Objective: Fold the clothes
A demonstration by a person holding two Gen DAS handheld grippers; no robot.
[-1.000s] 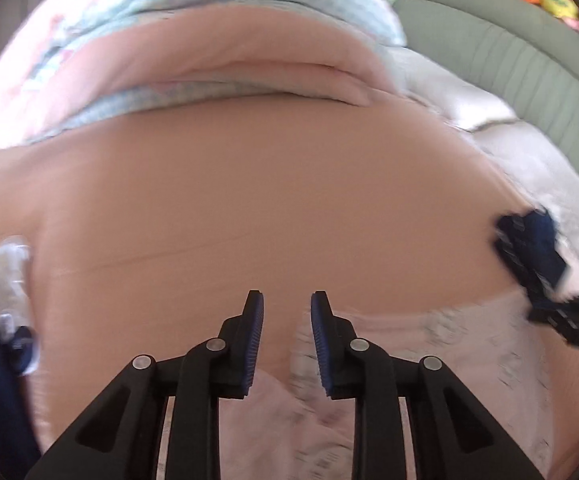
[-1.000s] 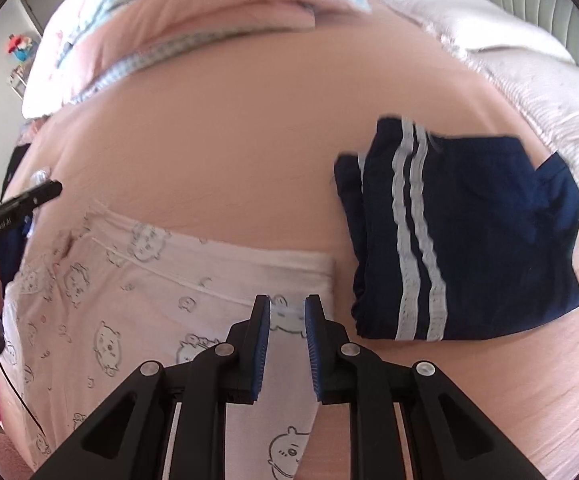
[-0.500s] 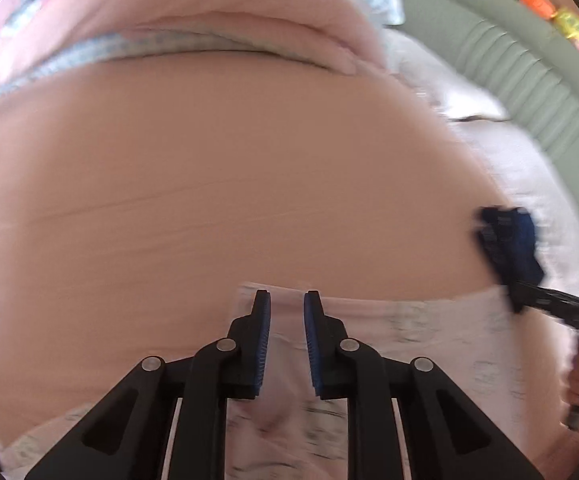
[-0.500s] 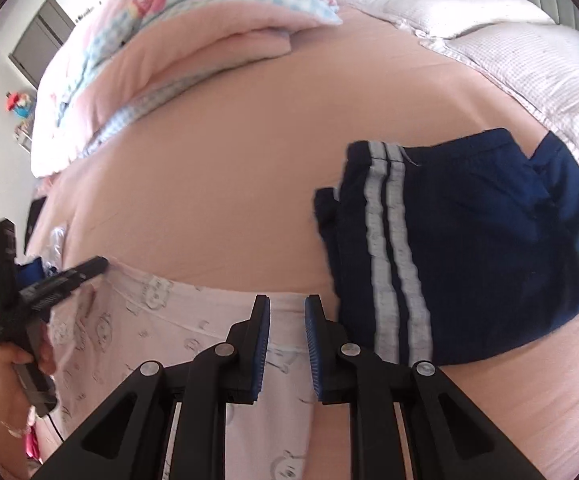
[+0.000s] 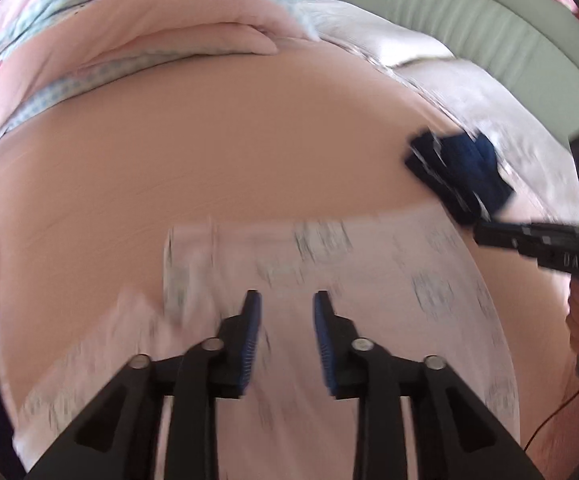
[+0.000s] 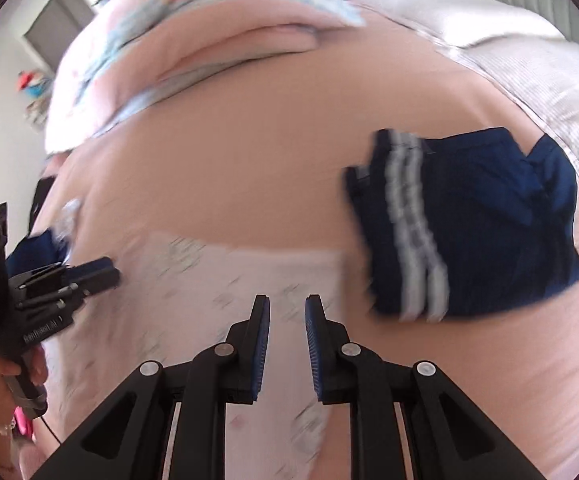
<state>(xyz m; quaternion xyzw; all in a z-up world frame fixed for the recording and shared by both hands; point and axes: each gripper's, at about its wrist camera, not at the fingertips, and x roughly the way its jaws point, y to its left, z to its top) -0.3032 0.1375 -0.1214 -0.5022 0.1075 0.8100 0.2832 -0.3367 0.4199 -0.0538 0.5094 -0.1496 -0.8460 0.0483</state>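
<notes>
A pale pink printed garment (image 6: 225, 292) lies spread flat on the bed (image 6: 257, 168), its far edge running straight across the peach sheet, which suits a piece that is part-way through folding: laid smooth so that the next crease can be made cleanly. Beside it on the right, just touching or nearly so, rests the navy shorts with white stripes (image 6: 469, 224), already folded into a compact block and parked out of the working area, probably as a finished item. The left gripper (image 5: 285, 316) hangs low over the pink garment's near half with its jaws opening and nothing between the pads; the cloth below looks flat, so it seems to be letting go of a fold, or readying for a fresh pinch. The right gripper (image 6: 287, 320) is poised over the garment's right portion near the edge that faces the shorts; its jaws stand a narrow way apart with only flat cloth seen beneath the gap, so it grasps nothing, though motion blur makes it hard to be sure that no thin layer is caught. Each hand works one side of the garment, a sensible split for drawing both ends over together. A rolled pink and checked quilt (image 5: 137, 52) sits at the bed's far end, clear of the work.
</notes>
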